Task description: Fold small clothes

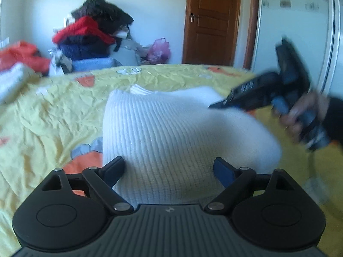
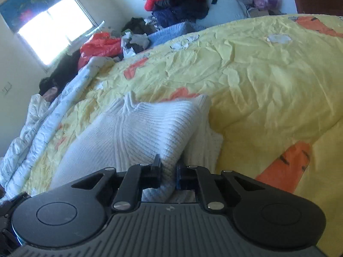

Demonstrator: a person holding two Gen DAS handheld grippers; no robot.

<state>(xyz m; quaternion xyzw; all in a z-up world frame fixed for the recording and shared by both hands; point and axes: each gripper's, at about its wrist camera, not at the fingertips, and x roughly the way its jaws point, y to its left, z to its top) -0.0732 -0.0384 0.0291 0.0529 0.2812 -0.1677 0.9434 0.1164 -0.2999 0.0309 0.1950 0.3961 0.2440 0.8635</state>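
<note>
A white ribbed knit garment (image 1: 171,132) lies partly folded on the yellow bedspread (image 1: 53,111). My left gripper (image 1: 169,171) is open, its fingers wide apart just above the garment's near edge. My right gripper (image 2: 168,171) is shut on a fold of the white garment (image 2: 145,130) and lifts it off the lower layer. In the left wrist view the right gripper (image 1: 216,105) comes in from the right over the garment, blurred by motion.
A pile of red, dark and blue clothes (image 1: 90,36) sits beyond the bed's far edge. A white quilt (image 2: 42,115) and an orange bag (image 2: 100,45) lie at the left. A brown door (image 1: 212,21) stands behind.
</note>
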